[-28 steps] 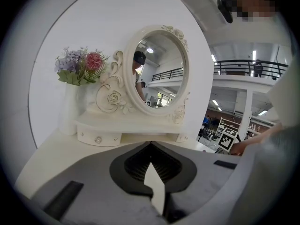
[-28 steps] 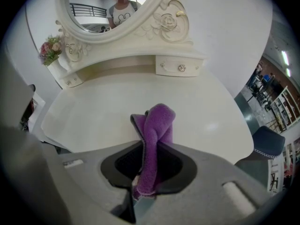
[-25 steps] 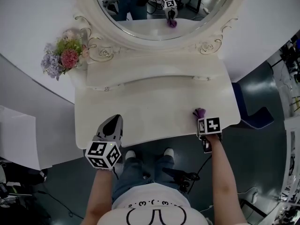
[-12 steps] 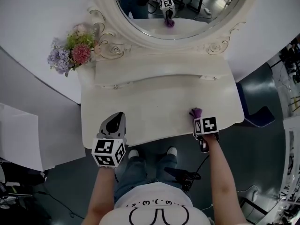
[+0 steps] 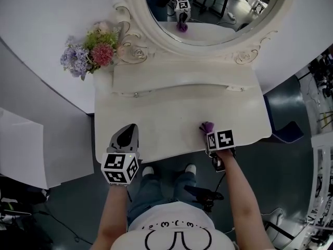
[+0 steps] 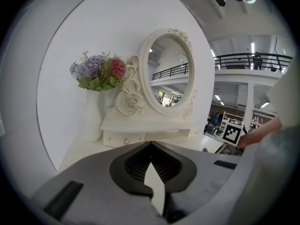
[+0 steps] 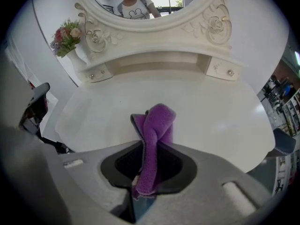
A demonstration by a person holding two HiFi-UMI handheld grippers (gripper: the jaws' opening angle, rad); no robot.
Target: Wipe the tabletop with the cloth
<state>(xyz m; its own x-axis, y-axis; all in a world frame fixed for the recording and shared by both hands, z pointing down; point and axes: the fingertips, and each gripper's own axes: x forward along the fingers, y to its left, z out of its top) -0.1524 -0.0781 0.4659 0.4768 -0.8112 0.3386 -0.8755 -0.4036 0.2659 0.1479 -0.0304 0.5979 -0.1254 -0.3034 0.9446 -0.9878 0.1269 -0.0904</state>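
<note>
A purple cloth (image 5: 206,126) (image 7: 154,135) is pinched in my right gripper (image 5: 208,132) (image 7: 151,125), which is shut on it near the front right of the white dressing tabletop (image 5: 171,113) (image 7: 206,121). The cloth bunches over the jaw tips and touches the table surface. My left gripper (image 5: 126,135) (image 6: 151,146) hovers at the table's front left edge, its jaws closed together with nothing between them. A mirror (image 5: 208,9) reflects the right gripper and cloth.
A vase of flowers (image 5: 91,56) (image 6: 98,74) stands at the back left beside the oval mirror (image 6: 166,74). A raised drawer shelf (image 5: 182,79) (image 7: 159,62) runs along the back. A blue stool (image 5: 283,129) sits right of the table.
My right gripper has slid leftward along the front of the tabletop with the cloth. The left gripper has stayed in place. The head view has shifted a little.
</note>
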